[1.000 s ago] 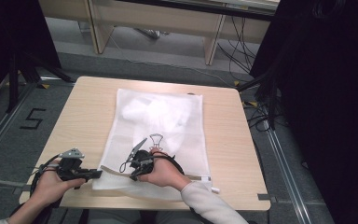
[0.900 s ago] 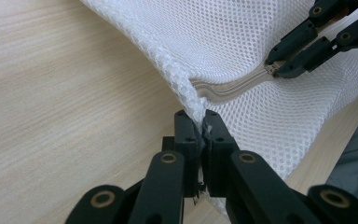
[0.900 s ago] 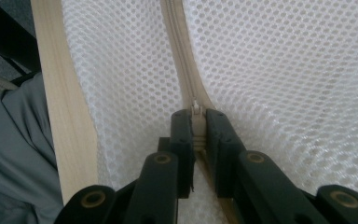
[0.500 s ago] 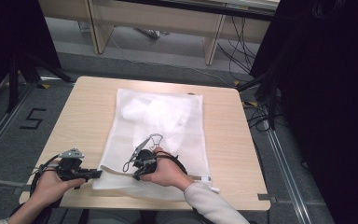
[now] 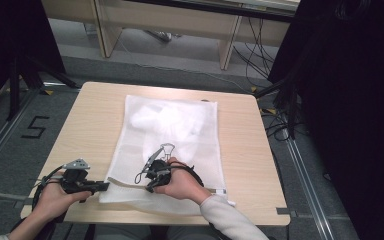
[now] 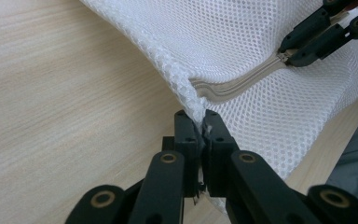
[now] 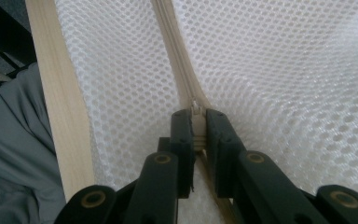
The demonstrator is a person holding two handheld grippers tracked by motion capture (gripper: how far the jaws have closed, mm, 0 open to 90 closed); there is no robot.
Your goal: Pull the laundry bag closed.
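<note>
A white mesh laundry bag (image 5: pixel 172 150) lies flat on a pale wood-grain table (image 5: pixel 90 120), its long side running away from the person and its near edge close to the table's front edge. The fabric is a fine honeycomb net, semi-transparent, and through it a bunched white cloth (image 5: pixel 167 120) shows as a brighter lump in the far half of the bag. A beige zipper (image 6: pixel 235 84) with ribbed tape runs along the near end.

The left gripper (image 5: pixel 102 186), black with a grey three-cornered plate on top, sits at the bag's near left corner. In the left gripper view its two jaws are pressed together on the mesh corner (image 6: pixel 196 109), which puckers and rises slightly off the wood where it is pinched.

The right gripper (image 5: pixel 147 175) rests on the bag's near portion, held in the person's right hand (image 5: pixel 177 182), whose light sleeve (image 5: pixel 225 217) enters from the bottom. In the right gripper view its jaws are closed on the small zipper slider (image 7: pixel 196 116), with the beige tape running straight away from them between two sheets of netting. The left gripper view shows the same grip from the side, further along the zipper.

The table's light edge band and grey clothing lie at the left of the right gripper view.
</note>
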